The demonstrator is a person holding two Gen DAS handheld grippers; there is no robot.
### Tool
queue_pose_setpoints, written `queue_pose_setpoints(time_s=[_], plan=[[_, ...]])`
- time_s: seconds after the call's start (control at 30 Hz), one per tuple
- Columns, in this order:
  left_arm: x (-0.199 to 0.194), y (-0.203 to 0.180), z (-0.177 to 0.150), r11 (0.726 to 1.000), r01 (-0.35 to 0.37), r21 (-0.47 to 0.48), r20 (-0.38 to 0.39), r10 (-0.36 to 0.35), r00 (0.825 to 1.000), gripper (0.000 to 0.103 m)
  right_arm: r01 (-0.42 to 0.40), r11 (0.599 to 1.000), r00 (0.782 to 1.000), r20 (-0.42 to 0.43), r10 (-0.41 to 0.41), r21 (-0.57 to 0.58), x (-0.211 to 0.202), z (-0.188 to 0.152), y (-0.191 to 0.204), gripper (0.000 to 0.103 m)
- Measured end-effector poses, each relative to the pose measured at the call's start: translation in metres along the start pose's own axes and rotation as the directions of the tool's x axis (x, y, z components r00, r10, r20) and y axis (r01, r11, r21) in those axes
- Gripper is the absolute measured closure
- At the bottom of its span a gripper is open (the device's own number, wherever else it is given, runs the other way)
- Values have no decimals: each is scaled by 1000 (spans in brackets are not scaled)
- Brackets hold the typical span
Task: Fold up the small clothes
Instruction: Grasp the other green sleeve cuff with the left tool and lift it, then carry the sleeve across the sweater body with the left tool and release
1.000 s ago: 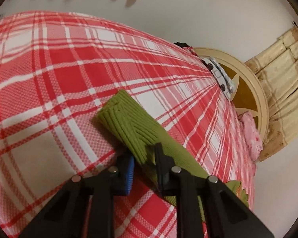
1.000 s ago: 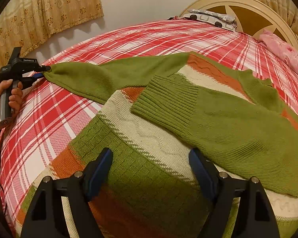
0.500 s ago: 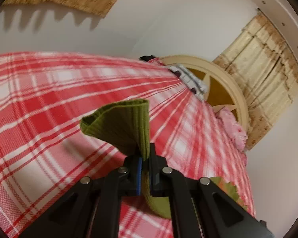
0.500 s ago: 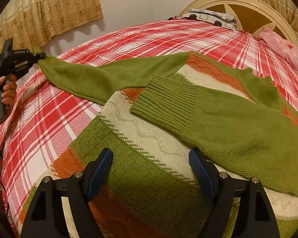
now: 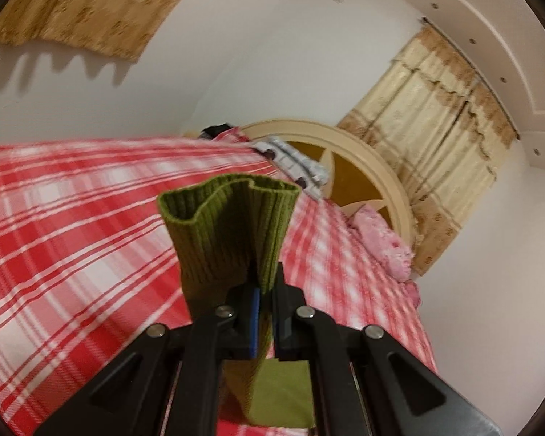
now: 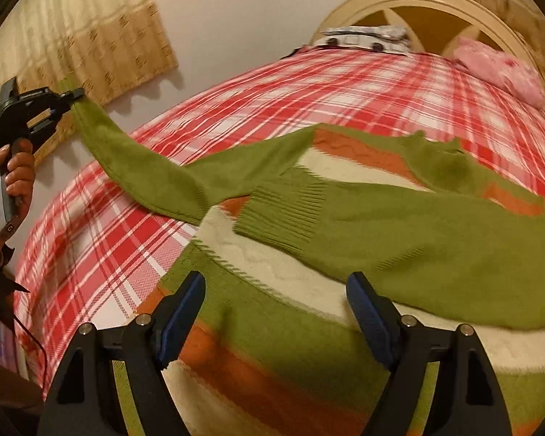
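A knitted sweater (image 6: 272,312) with green, cream and orange stripes lies on the red plaid bed (image 6: 101,254). One green sleeve (image 6: 436,239) is folded across its body. My left gripper (image 5: 262,290) is shut on the ribbed cuff (image 5: 229,229) of the other green sleeve and holds it raised above the bed. In the right wrist view that left gripper (image 6: 72,96) shows at far left, with the sleeve (image 6: 152,174) stretched up to it. My right gripper (image 6: 276,312) is open and empty, just above the sweater's lower body.
A round cream headboard (image 5: 374,167) stands at the bed's far end, with a pink cloth (image 5: 381,243) and a patterned pillow (image 5: 298,163) near it. Beige curtains (image 5: 436,127) hang on the white walls. The bed's left edge (image 6: 29,290) is close to the person's hand.
My left gripper shut on the sleeve cuff and lifted it up off the bed, stretching the sleeve. My right gripper stayed open and has shifted slightly over the sweater.
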State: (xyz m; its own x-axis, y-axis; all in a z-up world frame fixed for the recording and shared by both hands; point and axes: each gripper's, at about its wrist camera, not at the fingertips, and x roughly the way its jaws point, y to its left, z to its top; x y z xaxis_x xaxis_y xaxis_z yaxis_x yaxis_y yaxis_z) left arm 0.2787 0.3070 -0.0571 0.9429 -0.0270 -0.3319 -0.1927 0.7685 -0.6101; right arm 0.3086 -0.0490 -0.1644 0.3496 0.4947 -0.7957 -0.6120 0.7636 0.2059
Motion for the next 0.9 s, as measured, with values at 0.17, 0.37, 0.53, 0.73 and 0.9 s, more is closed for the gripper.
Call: queue_pose_setpoints(time_s=[0.17,0.37,0.53,0.73,0.9], plan=[[0,-40,4,996,81,41,14,-81,997,98,33,994,999,29,-36,103,-25,-15,-20,22],[11,-100,6,978,175,114,-2,-176,984,98,37,989,999,16,-40,141,-40,-37,-29,22],[25,-152,-7,955,230,189,-32,-228,973,98,24,989,999,34,-29,143,-61,-54,-31,22],[43,-207,-39,921,297,253,-109,-278,954,98,13,982,997,66,-26,189,-82,-71,-47,22],[70,-255,-86,888,339,310,-213,-283,935,98,27,979,995,89,-45,202,-97,-85,-53,22]])
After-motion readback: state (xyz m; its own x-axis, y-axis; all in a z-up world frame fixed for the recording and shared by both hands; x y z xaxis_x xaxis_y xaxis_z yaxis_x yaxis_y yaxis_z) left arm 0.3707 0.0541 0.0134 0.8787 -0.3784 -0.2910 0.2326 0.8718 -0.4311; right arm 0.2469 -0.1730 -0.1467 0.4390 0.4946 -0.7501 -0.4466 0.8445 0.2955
